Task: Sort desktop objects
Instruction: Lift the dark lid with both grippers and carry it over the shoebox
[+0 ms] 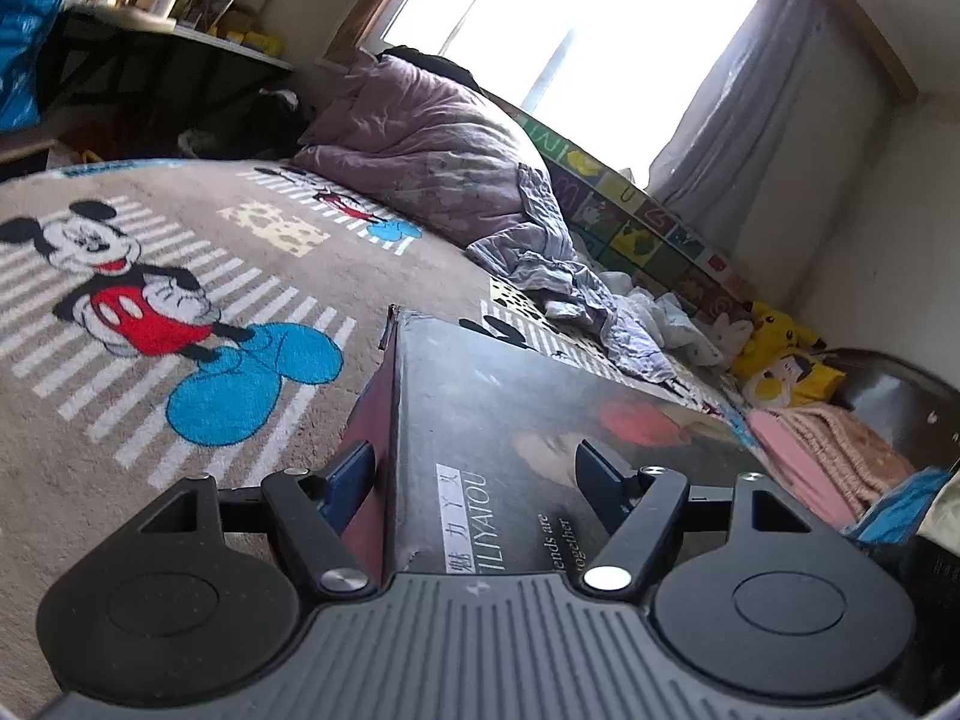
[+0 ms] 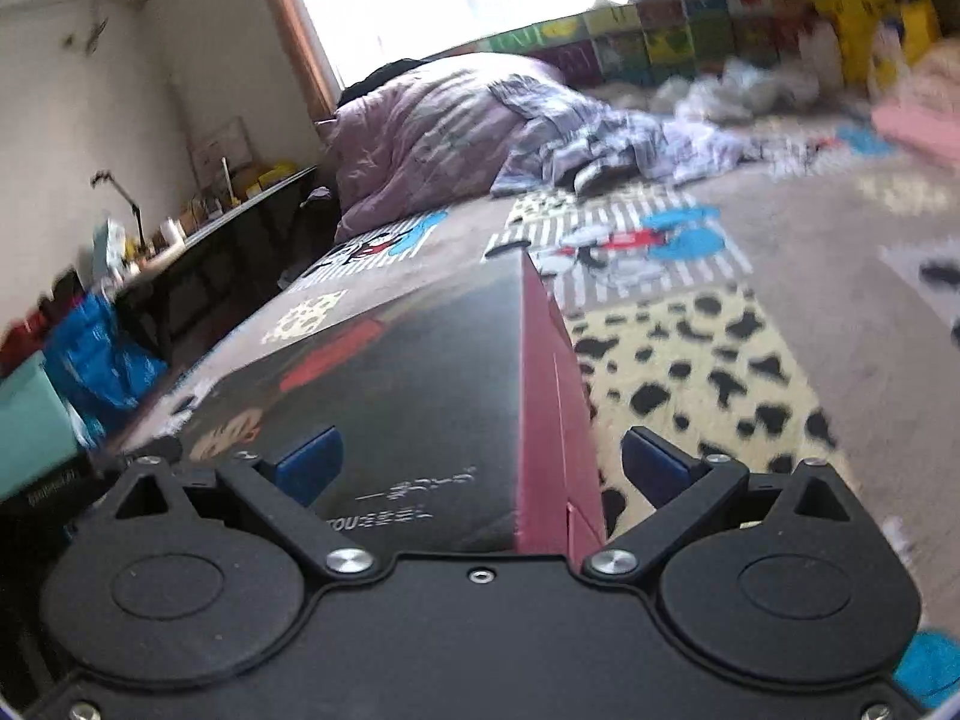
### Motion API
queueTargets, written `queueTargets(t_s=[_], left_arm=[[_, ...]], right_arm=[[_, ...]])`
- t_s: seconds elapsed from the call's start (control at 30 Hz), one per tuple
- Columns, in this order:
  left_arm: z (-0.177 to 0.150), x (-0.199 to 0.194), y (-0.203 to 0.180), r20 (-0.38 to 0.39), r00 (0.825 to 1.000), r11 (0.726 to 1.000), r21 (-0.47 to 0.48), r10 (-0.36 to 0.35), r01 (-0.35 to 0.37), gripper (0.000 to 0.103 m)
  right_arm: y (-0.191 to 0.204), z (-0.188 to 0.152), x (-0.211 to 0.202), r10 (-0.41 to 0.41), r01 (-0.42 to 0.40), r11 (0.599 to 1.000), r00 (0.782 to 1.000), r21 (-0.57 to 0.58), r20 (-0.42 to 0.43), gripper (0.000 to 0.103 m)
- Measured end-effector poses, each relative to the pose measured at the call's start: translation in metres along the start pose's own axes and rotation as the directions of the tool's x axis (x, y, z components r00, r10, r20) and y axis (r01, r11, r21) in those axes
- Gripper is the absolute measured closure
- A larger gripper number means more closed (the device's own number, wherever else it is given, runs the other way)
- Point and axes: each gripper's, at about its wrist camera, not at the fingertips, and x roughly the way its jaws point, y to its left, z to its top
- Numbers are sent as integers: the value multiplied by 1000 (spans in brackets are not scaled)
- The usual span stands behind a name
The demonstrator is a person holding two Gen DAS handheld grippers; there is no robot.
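A dark printed box (image 1: 510, 450) with maroon side panels lies on a bed covered by a Mickey Mouse blanket (image 1: 180, 300), with both sets of tongs around it. The left tongs (image 1: 474, 468) are spread wide, one blue pad beside the maroon side and the other over the printed top; whether the pads press the cardboard cannot be told. The right tongs (image 2: 480, 462) stand just as wide astride the opposite end of the box (image 2: 420, 372), one pad over the dark top, the other out past the maroon side, apart from it.

A crumpled lilac quilt (image 1: 420, 144) is heaped at the far end of the bed under a bright window (image 1: 570, 30), with a pale curtain (image 1: 750, 90) at one side. Alphabet play mats (image 1: 630, 222) line the wall behind loose clothes (image 1: 576, 282).

Only the left view takes in a yellow plush toy (image 1: 774, 348) and a folded pink blanket (image 1: 834, 450). The right view, blurred, shows more clearly a long cluttered surface (image 2: 240, 210) against the wall, a blue bag (image 2: 96, 348) and a teal box (image 2: 30, 420).
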Motion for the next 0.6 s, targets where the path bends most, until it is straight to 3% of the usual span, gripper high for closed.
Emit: queueTargets(t_s=[0.17, 0.37, 0.53, 0.6], left_arm=[[-2, 2, -7, -2, 1000, 998, 59, -6, 6, 27], [-4, 3, -12, 0, 1000, 995, 93, -19, 19, 23], [-5, 4, -18, -7, 1000, 990, 144, -7, 7, 19], [-5, 5, -19, -17, 1000, 988, 152, 7, -4, 19]], right_arm=[[-25, -6, 11, 112, -102, 973, 993, 209, -36, 2], [-21, -11, 13, 136, -123, 974, 989, 188, -59, 2], [-40, -11, 7, 208, -190, 916, 978, 352, -13, 0], [-38, -9, 7, 190, -171, 930, 981, 325, -28, 1]])
